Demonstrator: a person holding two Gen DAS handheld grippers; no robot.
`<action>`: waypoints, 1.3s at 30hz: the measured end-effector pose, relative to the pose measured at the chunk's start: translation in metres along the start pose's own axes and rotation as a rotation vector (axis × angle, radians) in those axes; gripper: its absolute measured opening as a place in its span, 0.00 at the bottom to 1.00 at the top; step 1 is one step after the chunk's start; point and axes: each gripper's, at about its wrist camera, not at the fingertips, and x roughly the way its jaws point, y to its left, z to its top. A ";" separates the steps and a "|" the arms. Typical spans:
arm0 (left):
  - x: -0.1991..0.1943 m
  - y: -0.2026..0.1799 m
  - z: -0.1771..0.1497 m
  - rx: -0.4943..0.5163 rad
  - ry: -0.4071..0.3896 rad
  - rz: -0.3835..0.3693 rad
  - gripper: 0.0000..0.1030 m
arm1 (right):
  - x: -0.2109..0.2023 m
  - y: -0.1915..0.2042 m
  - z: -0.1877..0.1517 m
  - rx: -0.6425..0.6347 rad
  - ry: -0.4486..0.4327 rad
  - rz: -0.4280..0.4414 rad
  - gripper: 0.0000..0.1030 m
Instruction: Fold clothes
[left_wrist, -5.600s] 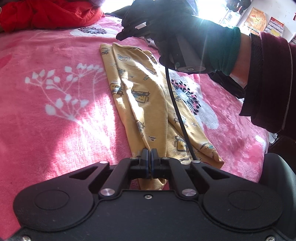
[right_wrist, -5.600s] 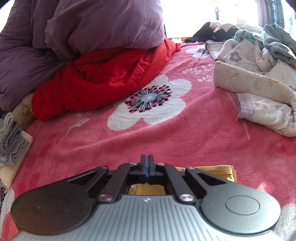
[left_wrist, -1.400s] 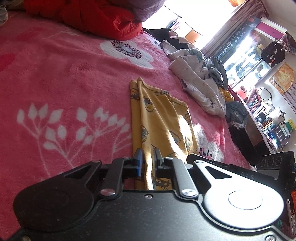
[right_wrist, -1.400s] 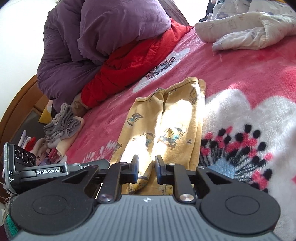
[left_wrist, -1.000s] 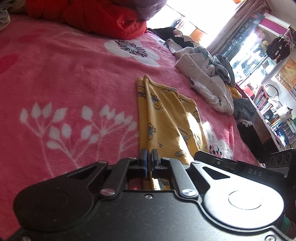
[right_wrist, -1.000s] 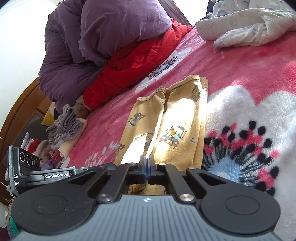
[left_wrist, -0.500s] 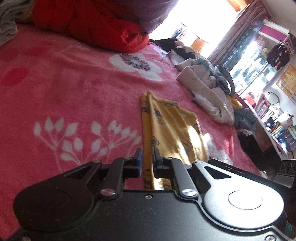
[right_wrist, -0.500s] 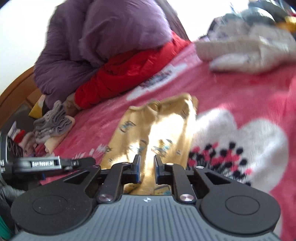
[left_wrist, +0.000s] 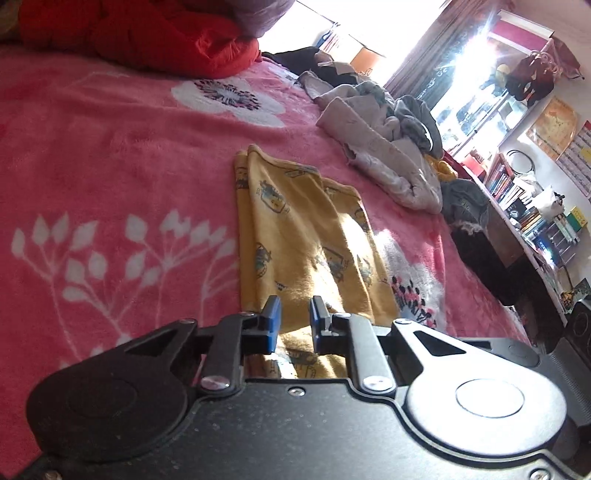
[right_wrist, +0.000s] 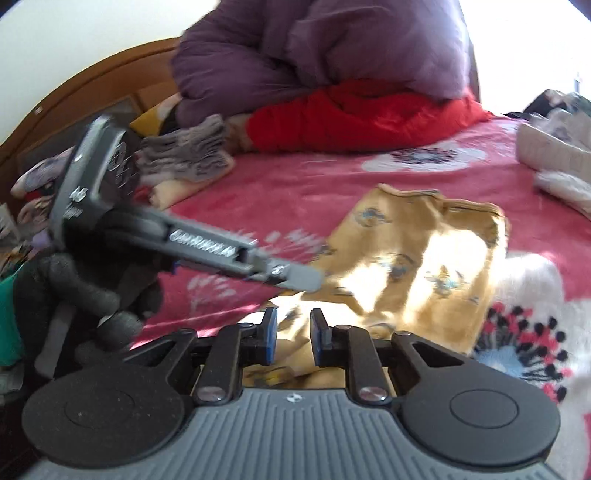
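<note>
- The yellow printed garment (left_wrist: 303, 229) lies folded lengthwise and flat on the pink flowered blanket (left_wrist: 110, 155) that covers the bed, one long fold edge running up its left side in the left wrist view
- The left tool (left_wrist: 293, 323) hangs over the near end of the garment with its blue-padded fingers (left_wrist: 274, 317) parted by a narrow gap; nothing sits between them, only the cloth below
- The right tool (right_wrist: 293, 334) hovers at the same near end, its fingers (right_wrist: 269, 332) likewise apart and gripping nothing (the yellow cloth shows through the gap)
- In the right wrist view the left tool (right_wrist: 295, 277) appears side-on and blurred, held by a dark gloved hand (right_wrist: 85, 295) with a green cuff, its tip just over the garment's (right_wrist: 413, 258) left edge
- A heap of unfolded grey and pale clothes (left_wrist: 384, 147) lies on the blanket to the right of the garment, apart from it
- A red quilt (right_wrist: 362, 118) with a purple quilt (right_wrist: 332, 48) piled on top sits at the head of the bed
- A grey folded stack (right_wrist: 188, 155) rests by the wooden headboard (right_wrist: 92, 92)
- A bookshelf (left_wrist: 524, 206) stands beyond the far side of the bed
</note>
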 end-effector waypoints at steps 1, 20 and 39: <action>-0.003 -0.002 0.000 0.012 -0.004 -0.011 0.13 | 0.003 0.008 -0.004 -0.032 0.028 0.006 0.27; -0.062 -0.009 -0.032 0.087 -0.031 -0.100 0.13 | -0.018 0.102 -0.041 -0.240 0.015 -0.075 0.36; -0.082 -0.003 -0.076 -0.047 0.001 0.000 0.45 | -0.114 -0.025 -0.110 0.690 -0.121 -0.112 0.55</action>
